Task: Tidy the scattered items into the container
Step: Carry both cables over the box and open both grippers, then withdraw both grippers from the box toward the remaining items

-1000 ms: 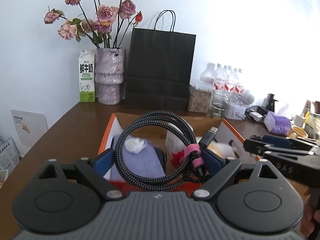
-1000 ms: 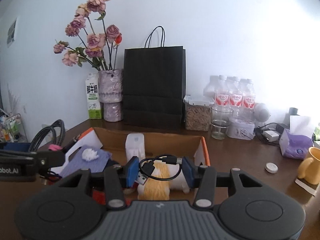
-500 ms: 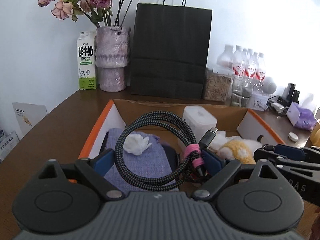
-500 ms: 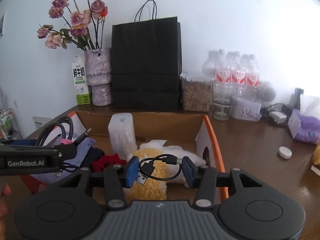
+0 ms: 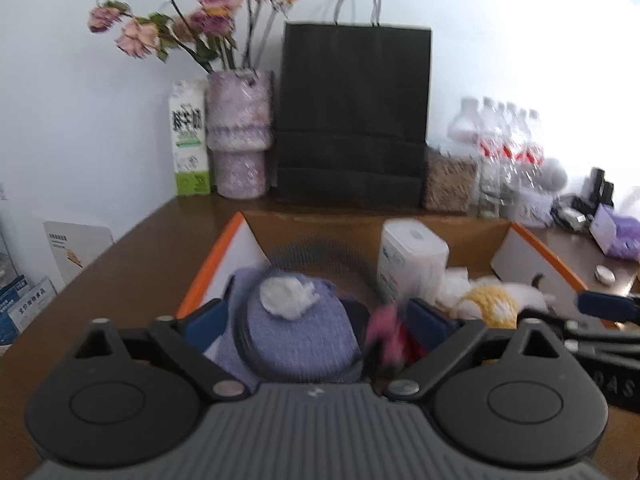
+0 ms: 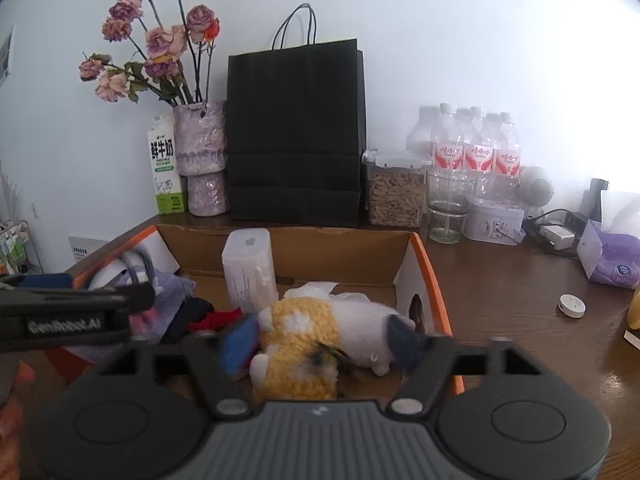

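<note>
An open cardboard box with orange edges (image 5: 208,264) (image 6: 434,276) holds a purple cloth (image 5: 296,332), a white device (image 5: 412,264) (image 6: 248,268) and a yellow and white plush toy (image 5: 492,304) (image 6: 320,324). My left gripper (image 5: 316,320) is open over the box; the black braided cable coil with a pink tie (image 5: 384,332) is blurred, dropping between its fingers. My right gripper (image 6: 324,340) is open over the plush toy; the thin black cable (image 6: 332,356) lies blurred on the toy.
Behind the box stand a black paper bag (image 6: 296,132), a vase of dried roses (image 6: 200,156), a milk carton (image 6: 164,164), a food jar (image 6: 396,188), a glass (image 6: 446,208) and water bottles (image 6: 476,148). A tissue pack (image 6: 612,256) and a small white disc (image 6: 572,304) lie right.
Both grippers have opened over the box. The braided coil has slipped down from the left fingers, and the thin black cable has dropped from the right fingers onto the plush toy.
</note>
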`<state>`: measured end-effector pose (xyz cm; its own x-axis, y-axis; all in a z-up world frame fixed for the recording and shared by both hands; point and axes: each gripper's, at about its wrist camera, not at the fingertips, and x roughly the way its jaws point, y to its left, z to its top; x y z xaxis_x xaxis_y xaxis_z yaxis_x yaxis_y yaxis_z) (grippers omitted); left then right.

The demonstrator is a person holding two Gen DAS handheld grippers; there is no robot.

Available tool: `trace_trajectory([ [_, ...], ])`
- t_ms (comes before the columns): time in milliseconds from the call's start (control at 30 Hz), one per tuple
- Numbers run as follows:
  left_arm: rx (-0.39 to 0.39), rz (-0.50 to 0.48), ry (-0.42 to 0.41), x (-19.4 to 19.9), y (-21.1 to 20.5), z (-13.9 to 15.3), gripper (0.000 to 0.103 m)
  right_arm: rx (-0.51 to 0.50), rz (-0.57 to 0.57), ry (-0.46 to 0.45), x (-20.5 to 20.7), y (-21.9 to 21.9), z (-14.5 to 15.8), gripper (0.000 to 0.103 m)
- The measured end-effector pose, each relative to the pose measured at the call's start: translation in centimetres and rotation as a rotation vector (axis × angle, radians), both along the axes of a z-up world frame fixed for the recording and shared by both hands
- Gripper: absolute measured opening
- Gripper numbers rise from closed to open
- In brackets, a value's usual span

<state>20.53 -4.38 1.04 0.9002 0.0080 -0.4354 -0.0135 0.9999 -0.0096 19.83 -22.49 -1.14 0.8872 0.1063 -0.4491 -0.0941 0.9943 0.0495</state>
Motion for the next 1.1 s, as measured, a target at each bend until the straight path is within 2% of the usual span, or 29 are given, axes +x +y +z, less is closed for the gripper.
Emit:
trace_trajectory([
  [100,-0.002,0.027,-0.032,-0.2,0.3,0.4,0.103,0.01,-0.008,-0.026,-0.3,-0.2,0.3,0.103],
  [267,-0.003,0.025,-0.013,0.0,0.4,0.4,0.103,0.031,-0.015,-0.035,-0.4,-0.5,0.5,0.103],
  [633,-0.002,0.029,-0.027,-0.7,0.2,1.2,0.103,0.016,-0.019,-0.042,-0.7,-0.1,1.2,0.103],
  [867,-0.017,0.021,-0.075,-2.9,0.5,3.4,0.103,-0.01,-0.004,-0.08,-3.1,0.6,3.6,0.103],
  [1100,-0.013,0.0,-0.083,-5.7,1.0,4.5,0.103,-0.019,0.004,-0.11,-6.7,0.9,4.9,0.103],
])
